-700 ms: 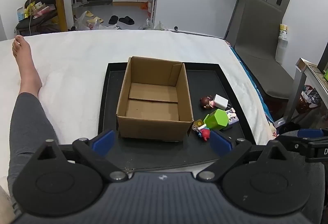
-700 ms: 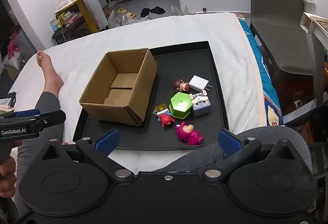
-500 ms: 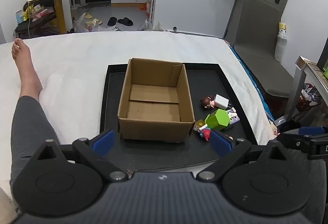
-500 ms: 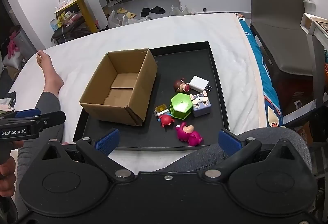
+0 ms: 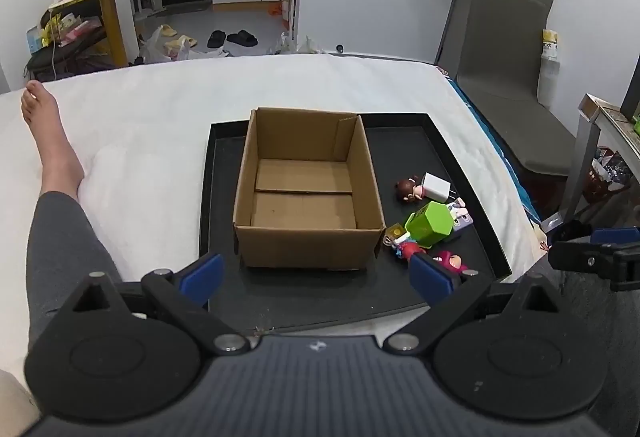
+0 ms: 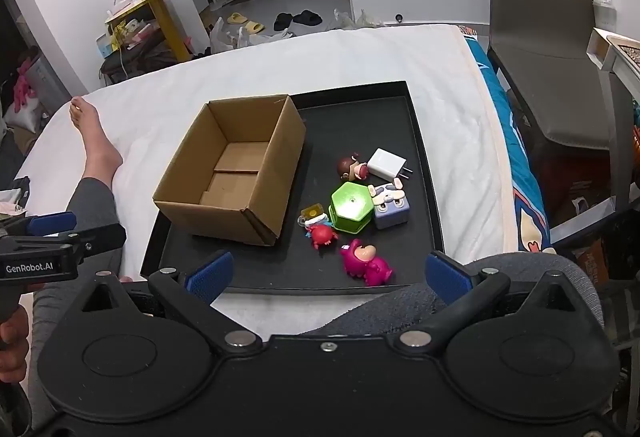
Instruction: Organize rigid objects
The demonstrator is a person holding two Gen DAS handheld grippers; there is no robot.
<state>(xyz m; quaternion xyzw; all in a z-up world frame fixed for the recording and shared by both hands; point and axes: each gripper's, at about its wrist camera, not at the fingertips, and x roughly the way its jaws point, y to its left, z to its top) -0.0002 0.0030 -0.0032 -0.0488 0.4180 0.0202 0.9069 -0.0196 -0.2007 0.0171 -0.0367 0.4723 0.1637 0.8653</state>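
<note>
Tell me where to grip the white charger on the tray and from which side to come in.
Grip the white charger across its flat block body, coming from above. It lies flat on the black tray with its prongs pointing away from the brown-haired figure that sits right against its other end, so probably close on the two free long sides, clear of prongs and figure.

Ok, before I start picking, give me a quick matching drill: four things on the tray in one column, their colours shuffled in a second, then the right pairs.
Things:
1. hexagonal container
2. charger plug
3. bear figure
4. cardboard box

Colours:
A. white
B. brown
C. green
D. magenta pink

Pairs: 1-C, 2-A, 3-D, 4-B
</note>
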